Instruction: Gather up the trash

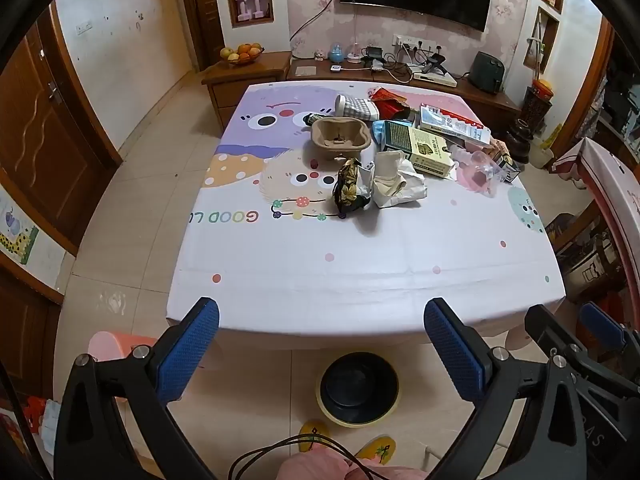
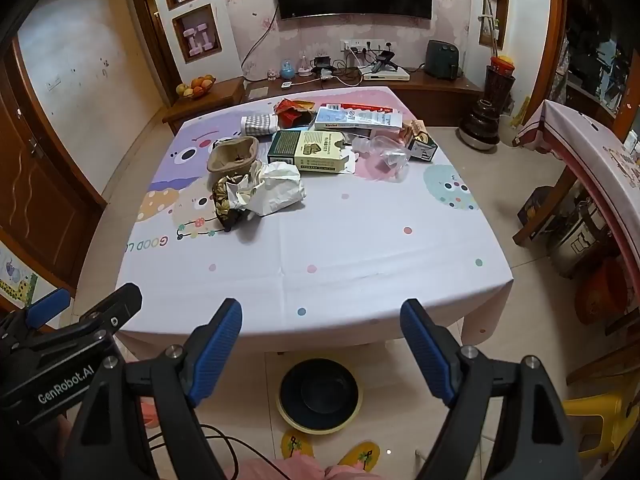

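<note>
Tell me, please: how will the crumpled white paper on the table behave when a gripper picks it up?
The crumpled white paper looks thin and creased, so it is probably light and will crush under the pads. Its loose folds may flop or unfold. It leans against the dark patterned wrapper, which may shift.

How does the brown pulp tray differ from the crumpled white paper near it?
The pulp tray is brown, moulded and keeps its shape; the white paper is crumpled and shapeless. The tray sits open side up and farther from the grippers; the paper lies nearer. Both rest on the tablecloth, untouched.
</note>
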A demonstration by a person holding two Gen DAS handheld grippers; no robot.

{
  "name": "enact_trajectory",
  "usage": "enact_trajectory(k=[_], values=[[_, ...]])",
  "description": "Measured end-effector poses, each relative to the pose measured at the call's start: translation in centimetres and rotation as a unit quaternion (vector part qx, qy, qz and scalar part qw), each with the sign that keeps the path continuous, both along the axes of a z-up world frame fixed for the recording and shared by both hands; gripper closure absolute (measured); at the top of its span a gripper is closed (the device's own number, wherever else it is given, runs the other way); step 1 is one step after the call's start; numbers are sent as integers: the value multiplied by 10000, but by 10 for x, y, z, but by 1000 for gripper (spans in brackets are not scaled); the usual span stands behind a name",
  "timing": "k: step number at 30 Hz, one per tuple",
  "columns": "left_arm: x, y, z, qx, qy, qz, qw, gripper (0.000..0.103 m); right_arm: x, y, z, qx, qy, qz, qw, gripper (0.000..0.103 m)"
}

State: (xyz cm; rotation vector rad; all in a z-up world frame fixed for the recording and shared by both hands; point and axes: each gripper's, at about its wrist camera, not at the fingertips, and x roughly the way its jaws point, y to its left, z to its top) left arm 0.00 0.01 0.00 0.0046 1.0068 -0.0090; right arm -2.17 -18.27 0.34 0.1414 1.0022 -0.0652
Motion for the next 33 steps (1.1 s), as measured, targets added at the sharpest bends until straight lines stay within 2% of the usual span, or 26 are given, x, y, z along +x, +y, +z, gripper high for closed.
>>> enact_trajectory(k=[23, 33], values=[[2, 10, 13, -16, -46, 10, 10000, 2, 0, 2, 1, -10, -27, 3, 10000, 21], [0, 7, 8, -24, -76, 6, 10000, 4, 0, 2, 0, 11, -41, 9, 10000, 21]])
